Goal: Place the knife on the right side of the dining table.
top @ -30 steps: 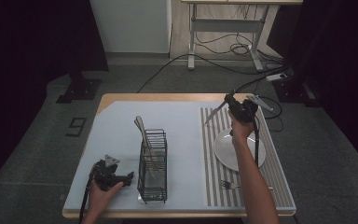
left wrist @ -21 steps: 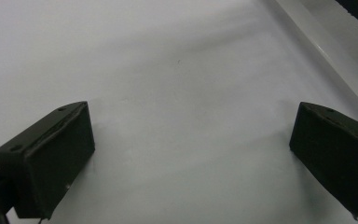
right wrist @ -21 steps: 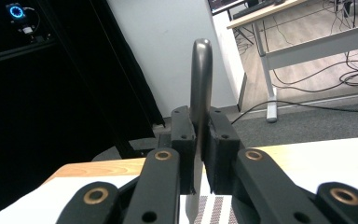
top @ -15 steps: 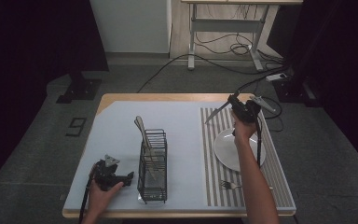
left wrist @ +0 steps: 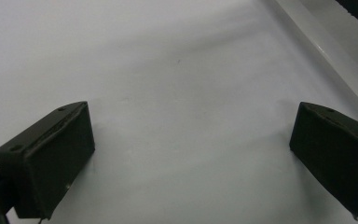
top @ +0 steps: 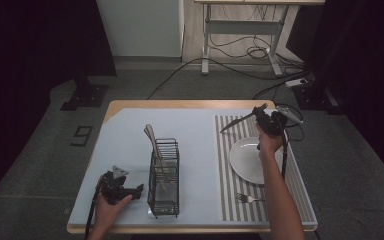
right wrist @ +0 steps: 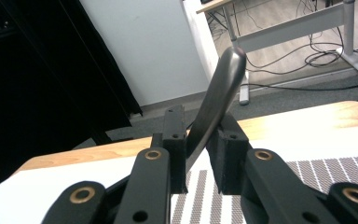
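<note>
Right gripper view shows right gripper [right wrist: 196,154] jaws just easing apart around a knife [right wrist: 216,93], left gripper [left wrist: 191,154] open over the mat [left wrist: 168,70].

I am seeing a black wire cutlery basket [top: 163,177] standing upright on the pale blue table mat [top: 125,150], with a silver utensil handle [top: 152,137] leaning out of its top. A round white plate [top: 247,161] is lying on the grey striped placemat [top: 227,185], and a small silver fork [top: 247,198] is resting just below the plate on the same placemat
</note>
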A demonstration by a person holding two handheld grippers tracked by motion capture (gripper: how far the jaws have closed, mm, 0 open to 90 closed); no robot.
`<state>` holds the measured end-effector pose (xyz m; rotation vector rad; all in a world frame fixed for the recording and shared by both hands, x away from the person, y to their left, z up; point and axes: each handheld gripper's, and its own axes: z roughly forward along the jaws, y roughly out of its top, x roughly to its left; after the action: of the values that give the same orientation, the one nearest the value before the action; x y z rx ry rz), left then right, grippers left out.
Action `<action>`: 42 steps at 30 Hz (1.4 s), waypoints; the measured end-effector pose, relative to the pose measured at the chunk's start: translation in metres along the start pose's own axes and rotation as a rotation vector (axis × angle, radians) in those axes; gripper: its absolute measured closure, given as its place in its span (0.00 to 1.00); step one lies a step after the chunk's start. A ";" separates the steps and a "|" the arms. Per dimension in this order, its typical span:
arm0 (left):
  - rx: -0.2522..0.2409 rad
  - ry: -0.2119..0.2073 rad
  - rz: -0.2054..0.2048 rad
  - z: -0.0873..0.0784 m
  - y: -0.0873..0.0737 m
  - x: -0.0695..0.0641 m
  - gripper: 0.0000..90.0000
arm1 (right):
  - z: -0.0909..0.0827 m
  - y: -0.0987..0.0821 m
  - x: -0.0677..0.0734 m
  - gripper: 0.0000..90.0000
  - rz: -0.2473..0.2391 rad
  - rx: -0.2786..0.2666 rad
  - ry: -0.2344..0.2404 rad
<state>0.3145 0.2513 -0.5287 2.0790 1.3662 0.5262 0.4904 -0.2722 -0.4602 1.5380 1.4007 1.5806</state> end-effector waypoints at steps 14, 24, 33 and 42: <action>0.000 0.000 0.000 0.000 0.000 0.000 0.00 | -0.001 -0.006 -0.025 0.80 0.046 0.042 -0.043; 0.000 0.000 0.000 0.000 0.000 0.000 0.00 | -0.001 -0.013 -0.042 0.76 0.081 0.069 -0.068; 0.000 0.001 0.000 0.000 0.000 0.000 0.00 | 0.000 -0.017 -0.052 0.73 0.118 0.103 -0.092; 0.000 0.001 0.000 0.000 0.000 0.000 0.00 | 0.001 -0.021 -0.059 0.70 0.133 0.128 -0.117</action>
<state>0.3144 0.2512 -0.5287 2.0789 1.3665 0.5278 0.4985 -0.3174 -0.5020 1.8027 1.3824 1.4740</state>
